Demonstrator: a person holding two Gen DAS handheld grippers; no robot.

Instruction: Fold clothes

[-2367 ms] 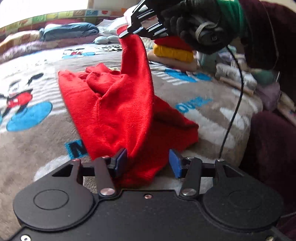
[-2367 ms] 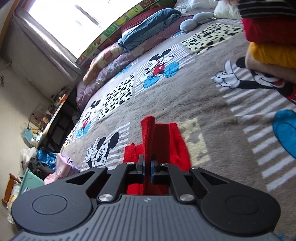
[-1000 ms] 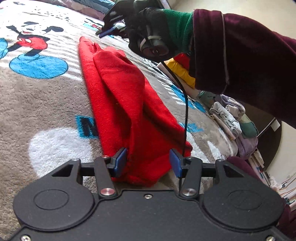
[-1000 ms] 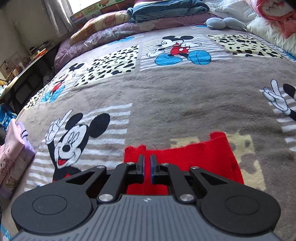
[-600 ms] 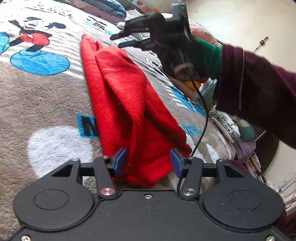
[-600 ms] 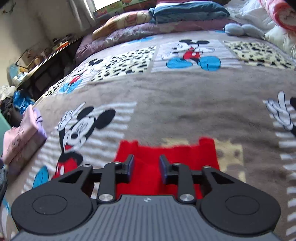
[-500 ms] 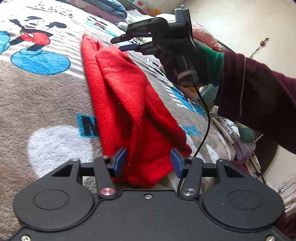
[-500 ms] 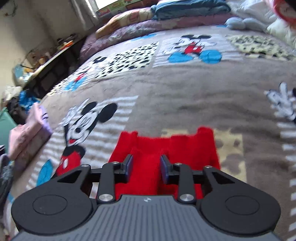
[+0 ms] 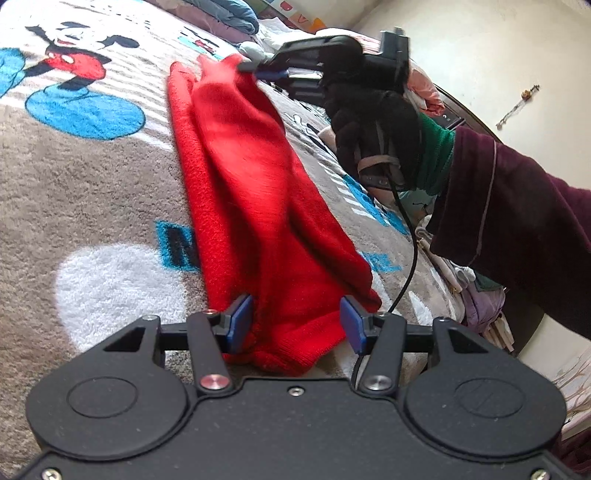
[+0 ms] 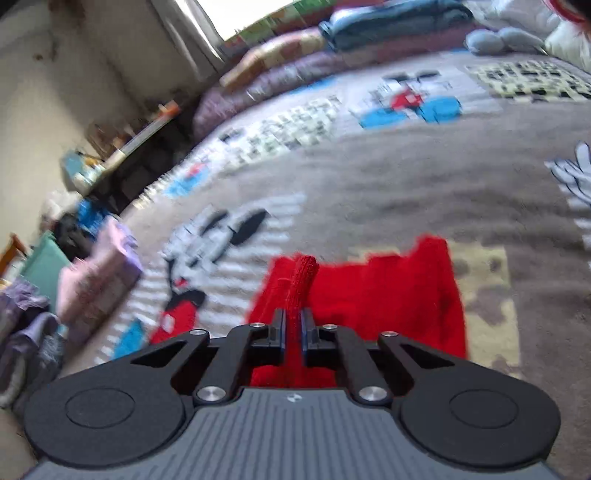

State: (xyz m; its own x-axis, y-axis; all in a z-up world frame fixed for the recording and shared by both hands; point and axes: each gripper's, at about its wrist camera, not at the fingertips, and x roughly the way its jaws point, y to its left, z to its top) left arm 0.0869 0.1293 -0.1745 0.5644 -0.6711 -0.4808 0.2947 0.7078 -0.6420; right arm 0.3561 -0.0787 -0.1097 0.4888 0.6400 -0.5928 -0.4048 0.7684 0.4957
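A red knitted garment [image 9: 258, 206] lies in a long folded strip on the Mickey Mouse blanket [image 9: 74, 192]. My left gripper [image 9: 293, 325] is open, its blue pads on either side of the garment's near end. My right gripper [image 9: 255, 70] shows in the left wrist view at the far end, pinching a corner and lifting it slightly. In the right wrist view the right gripper [image 10: 293, 328] is shut on a raised fold of the red garment [image 10: 388, 295].
The blanket [image 10: 406, 192] covers the bed. Folded bedding [image 10: 391, 22] and pillows lie at the far end. Piles of clothes [image 10: 96, 273] sit off the bed's left side, and more clothes [image 9: 480, 306] lie past the right edge.
My right gripper was open over the garment's far edge and has now shut on a fold and lifted it. My left gripper has stayed open at the near end.
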